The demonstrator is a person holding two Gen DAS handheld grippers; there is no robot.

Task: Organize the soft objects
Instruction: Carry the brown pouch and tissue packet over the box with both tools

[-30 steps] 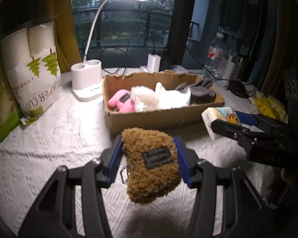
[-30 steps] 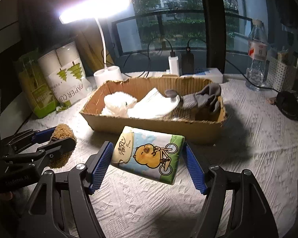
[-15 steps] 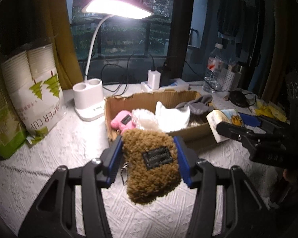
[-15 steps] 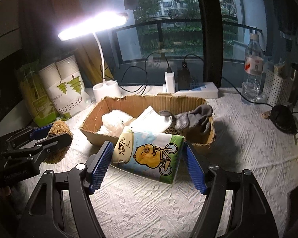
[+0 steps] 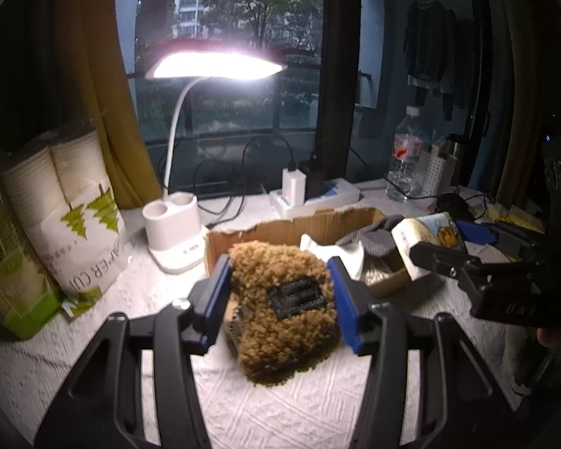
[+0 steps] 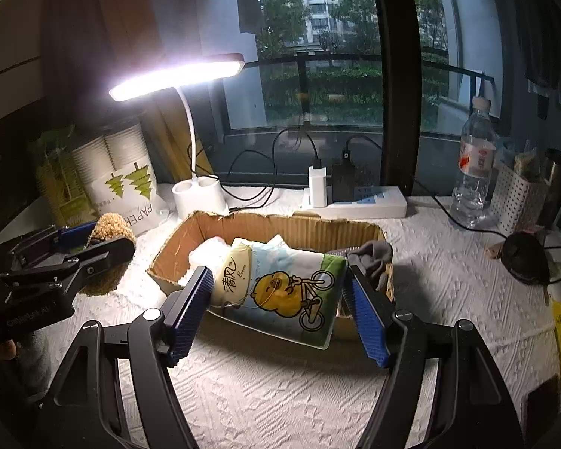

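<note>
**Two soft things held up, ready for the box**

Left wrist view: the left gripper (image 5: 280, 299) pinches a fuzzy brown pouch (image 5: 284, 310) from both sides, so it hangs above the white table cover (image 5: 74, 336). The cardboard box (image 5: 280, 230) sits behind it at 12 o'clock. Right wrist view: the right gripper (image 6: 280, 310) squeezes a tissue pack (image 6: 280, 288) by its two ends, so it stays flat. The box (image 6: 265, 226) waits just past it at 12 o'clock, with gray socks (image 6: 370, 256) already inside.
</note>
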